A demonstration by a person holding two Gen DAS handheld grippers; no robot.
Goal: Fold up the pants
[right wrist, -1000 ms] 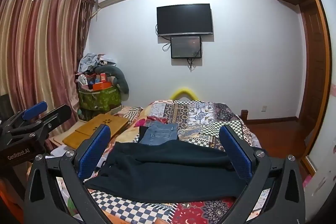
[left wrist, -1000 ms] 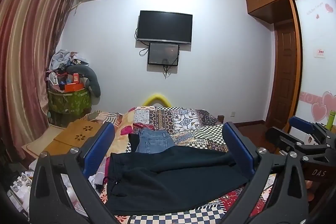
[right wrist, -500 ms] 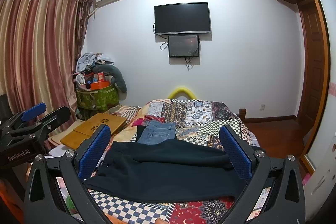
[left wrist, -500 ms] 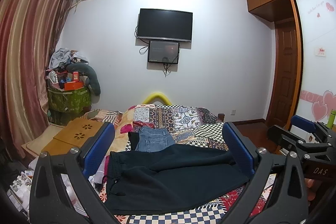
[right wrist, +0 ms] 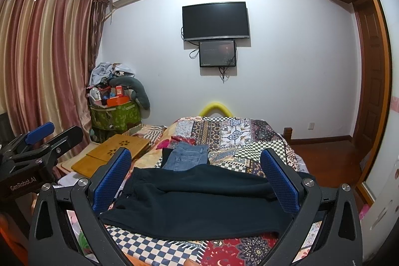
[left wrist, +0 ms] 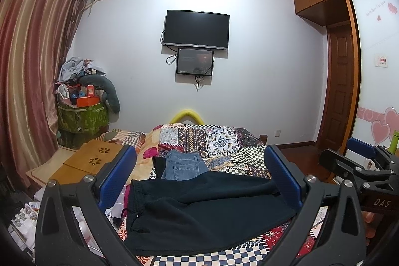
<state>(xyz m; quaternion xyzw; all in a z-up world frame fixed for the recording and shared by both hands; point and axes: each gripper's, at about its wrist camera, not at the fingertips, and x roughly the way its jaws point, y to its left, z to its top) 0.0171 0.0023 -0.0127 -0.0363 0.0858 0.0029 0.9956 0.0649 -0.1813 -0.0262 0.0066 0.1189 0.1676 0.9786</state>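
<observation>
Dark pants (left wrist: 207, 213) lie spread across the near part of the bed, waistband with drawstring to the left, legs to the right; they also show in the right wrist view (right wrist: 199, 201). My left gripper (left wrist: 199, 181) is open and empty, held above and short of the pants. My right gripper (right wrist: 197, 178) is open and empty, also above and short of them. Each gripper shows at the edge of the other's view, the right one (left wrist: 361, 166) and the left one (right wrist: 42, 138).
Folded blue jeans (left wrist: 184, 167) lie just beyond the dark pants on the patchwork quilt (left wrist: 219, 141). A wooden lap table (left wrist: 87, 163) sits left of the bed. A cluttered green bin (left wrist: 82, 116), curtains, wall TV and wardrobe surround the bed.
Both views have tilted slightly, so the bed and pants sit a little lower in frame. The pants have not moved and both grippers stay open.
</observation>
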